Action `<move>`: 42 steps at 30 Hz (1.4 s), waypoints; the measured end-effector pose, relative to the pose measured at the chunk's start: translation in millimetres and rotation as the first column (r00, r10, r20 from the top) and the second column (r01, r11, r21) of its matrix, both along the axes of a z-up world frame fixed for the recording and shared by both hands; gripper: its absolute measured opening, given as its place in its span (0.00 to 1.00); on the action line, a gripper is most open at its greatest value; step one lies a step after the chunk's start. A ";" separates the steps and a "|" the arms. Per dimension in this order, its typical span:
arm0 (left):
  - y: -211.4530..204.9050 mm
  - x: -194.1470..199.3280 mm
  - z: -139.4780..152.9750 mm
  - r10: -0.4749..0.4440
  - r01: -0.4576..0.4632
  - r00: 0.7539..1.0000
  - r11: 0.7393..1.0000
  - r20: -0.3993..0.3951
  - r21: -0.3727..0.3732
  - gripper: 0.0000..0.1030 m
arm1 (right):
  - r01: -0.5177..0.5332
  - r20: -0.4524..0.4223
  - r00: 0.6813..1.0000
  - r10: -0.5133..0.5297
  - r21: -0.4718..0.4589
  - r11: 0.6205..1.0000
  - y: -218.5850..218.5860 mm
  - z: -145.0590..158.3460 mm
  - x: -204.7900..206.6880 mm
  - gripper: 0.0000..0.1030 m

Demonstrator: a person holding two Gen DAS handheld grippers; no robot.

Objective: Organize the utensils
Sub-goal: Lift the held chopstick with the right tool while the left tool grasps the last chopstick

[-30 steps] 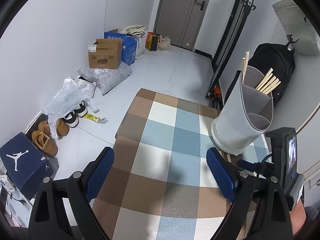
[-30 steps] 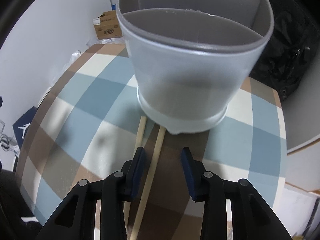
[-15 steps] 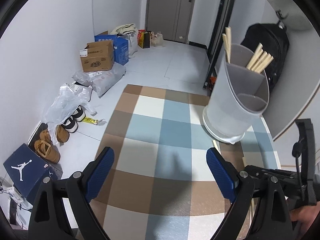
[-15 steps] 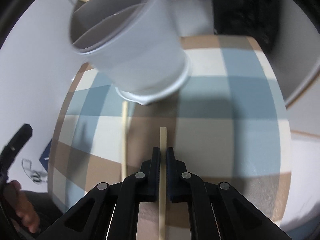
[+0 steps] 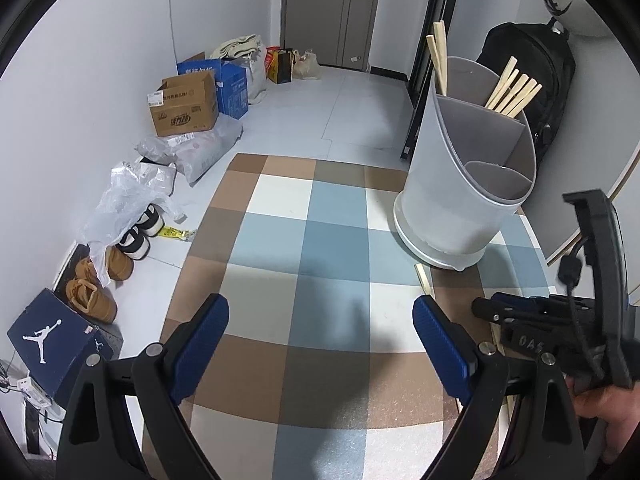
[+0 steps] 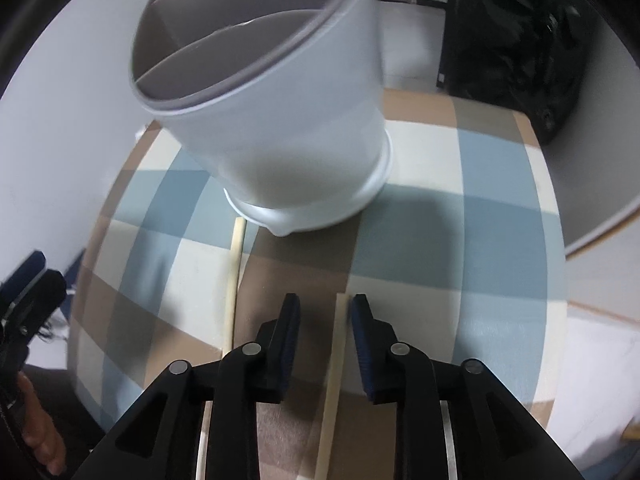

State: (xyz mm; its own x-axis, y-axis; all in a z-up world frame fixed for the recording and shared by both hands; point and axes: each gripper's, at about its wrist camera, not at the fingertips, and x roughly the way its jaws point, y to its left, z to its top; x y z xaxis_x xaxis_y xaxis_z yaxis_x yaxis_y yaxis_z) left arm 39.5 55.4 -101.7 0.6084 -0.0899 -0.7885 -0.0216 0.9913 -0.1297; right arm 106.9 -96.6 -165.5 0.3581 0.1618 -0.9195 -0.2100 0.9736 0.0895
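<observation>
- We hold our right gripper (image 6: 325, 312) steeply down over the checked tablecloth (image 6: 500, 240), with one loose chopstick (image 6: 335, 372) running lengthwise through the gap between its blue pads.
- Its jaws are opening at this moment. The chopstick lies against the right-hand pad and well clear of the left one, so we judge it is not clamped.
- The view is soft with motion blur, so we cannot tell whether the stick rests on the cloth or is slightly raised.
- A second chopstick (image 6: 234, 280) lies on the cloth just beside the first, on its left, with its far tip near the foot of the grey utensil holder (image 6: 280, 128).
- That holder stands upright near the table's far edge, and dividers split it into compartments.
- From the left wrist view, the rear compartments already hold chopsticks (image 5: 514, 94) leaning against the wall. The nearest compartment looks empty.
- We keep both loose sticks pointing toward the holder. That probably lets us lift each one end-on and tip it into a compartment.
- Our left gripper (image 5: 320, 344) hangs over the bare middle of the cloth with its fingers spread wide and nothing between them. It seems parked there so that it stays out of the right hand's path.
- The likely next need is a firm, centred re-grip on the stick, because a thin one held off-centre could swivel or slip.
</observation>
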 end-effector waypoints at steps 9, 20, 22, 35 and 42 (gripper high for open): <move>-23.5 7.6 -7.5 -0.058 0.060 0.997 0.997 -0.046 0.049 0.88 | 0.007 0.021 1.000 -0.010 0.104 0.995 -15.1 8.7 5.1 0.05; -58.7 22.3 -19.5 -0.157 0.152 0.970 0.988 -0.186 -0.041 0.88 | 0.114 0.124 0.976 -0.181 0.422 0.900 -78.9 61.0 -7.1 0.05; -61.8 29.0 -20.8 -0.152 0.144 0.968 0.988 -0.198 -0.054 0.88 | 0.112 0.137 0.972 -0.190 0.438 0.892 -91.4 69.8 -9.2 0.05; -90.3 45.0 -46.8 -0.090 0.113 0.959 0.991 -0.268 0.072 0.54 | 0.115 0.213 0.944 -0.251 0.502 0.857 -145.1 106.8 -27.9 0.05; -97.9 28.1 -41.3 -0.173 0.195 0.954 0.978 -0.245 0.070 0.06 | 0.129 0.206 0.939 -0.274 0.528 0.839 -157.1 111.3 -29.2 0.00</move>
